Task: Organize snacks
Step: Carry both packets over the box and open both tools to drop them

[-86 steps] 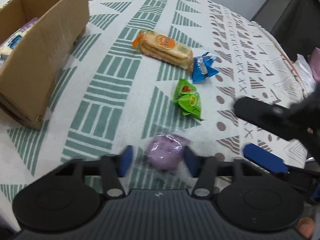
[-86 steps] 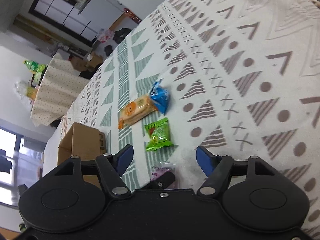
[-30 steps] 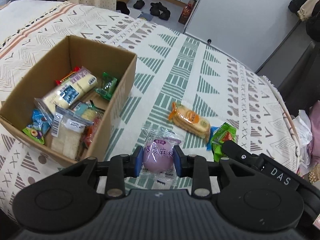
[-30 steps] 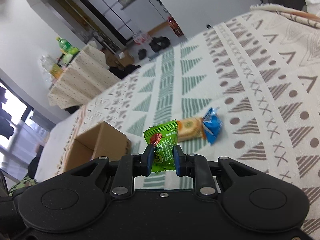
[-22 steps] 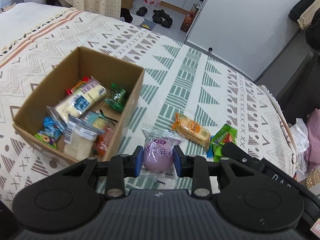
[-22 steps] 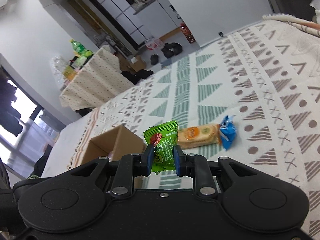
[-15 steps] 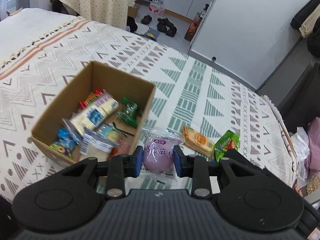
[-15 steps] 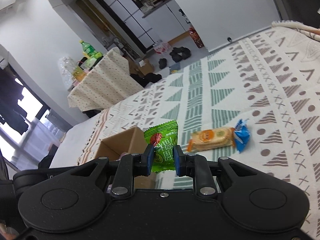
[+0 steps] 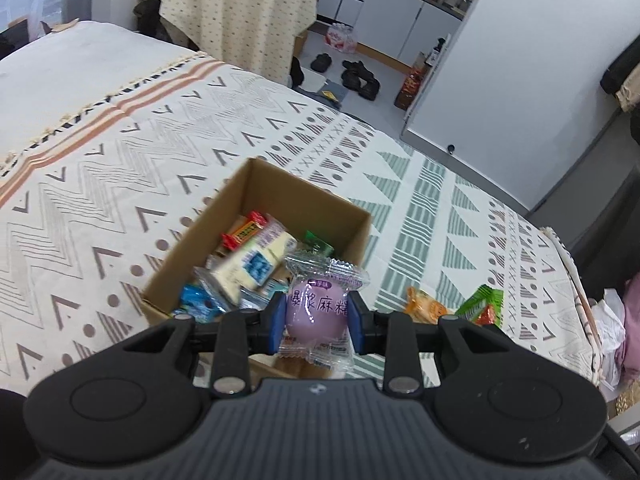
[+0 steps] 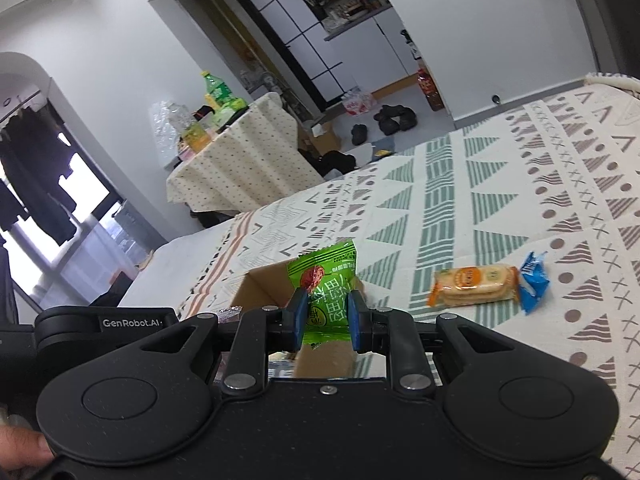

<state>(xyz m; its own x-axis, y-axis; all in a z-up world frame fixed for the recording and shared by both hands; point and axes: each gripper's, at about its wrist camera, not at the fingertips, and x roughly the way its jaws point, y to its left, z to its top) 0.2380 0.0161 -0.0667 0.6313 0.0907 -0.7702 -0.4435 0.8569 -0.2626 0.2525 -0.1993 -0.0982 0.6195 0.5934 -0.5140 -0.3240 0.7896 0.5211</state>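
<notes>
Left wrist view takes in the bed, whose patterned cover carries everything, so the surface under both grippers is soft and a little uneven. Just ahead of and below the left gripper sits the open cardboard box, already partly filled with wrapped snacks; it is evidently the collecting place, which would explain why both grippers point toward it. That left gripper is clamped on the purple mochi packet, pads pressing the round body from either side while the clear wrapper edges stick out above and below; the firm middle is probably gripped because loose film would slip.

From the right wrist camera, the right gripper pinches the green snack packet near its lower half, leaving the top standing upright, with the box lying just beyond the fingertips. Off to that gripper's right and well apart from the box, the cracker pack lies flat on the cover with the small blue packet touching or just beside its far end; both seem yet to be collected.
</notes>
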